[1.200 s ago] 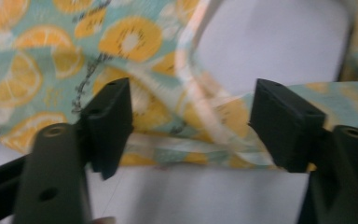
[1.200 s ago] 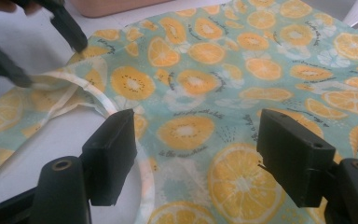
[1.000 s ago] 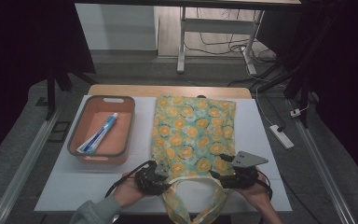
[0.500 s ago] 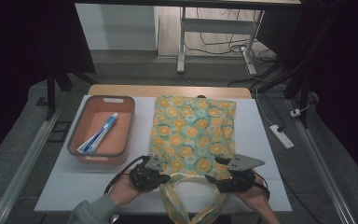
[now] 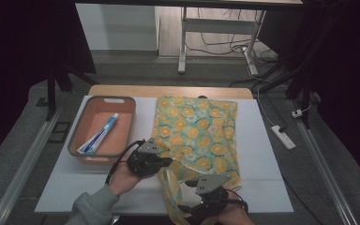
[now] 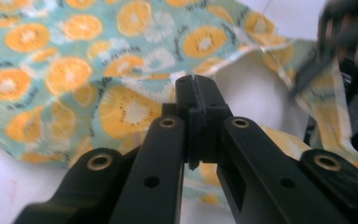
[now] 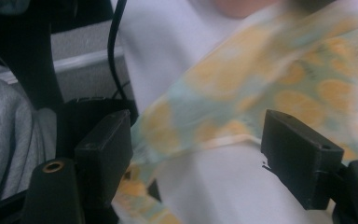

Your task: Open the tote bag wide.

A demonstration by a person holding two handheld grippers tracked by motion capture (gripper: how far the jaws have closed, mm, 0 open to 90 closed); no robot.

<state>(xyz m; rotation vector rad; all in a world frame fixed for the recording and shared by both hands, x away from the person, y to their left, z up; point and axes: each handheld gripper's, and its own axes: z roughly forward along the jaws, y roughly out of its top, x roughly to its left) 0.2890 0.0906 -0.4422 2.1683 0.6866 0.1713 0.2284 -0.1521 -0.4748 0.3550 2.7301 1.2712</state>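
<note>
at the near edge of the white table, the left gripper has just pinched its jaws together on the rim of the orange-print bag and lifted it since a second ago. the right gripper has slid back toward the person, jaws spread wide with the bag's strap loose between them. that likely means the mouth is being held up for loading the toothpaste from the tray.

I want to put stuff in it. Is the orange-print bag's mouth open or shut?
Partly open. The left gripper lifts the top layer of the bag, and white lining shows in the gap near its mouth.
</note>
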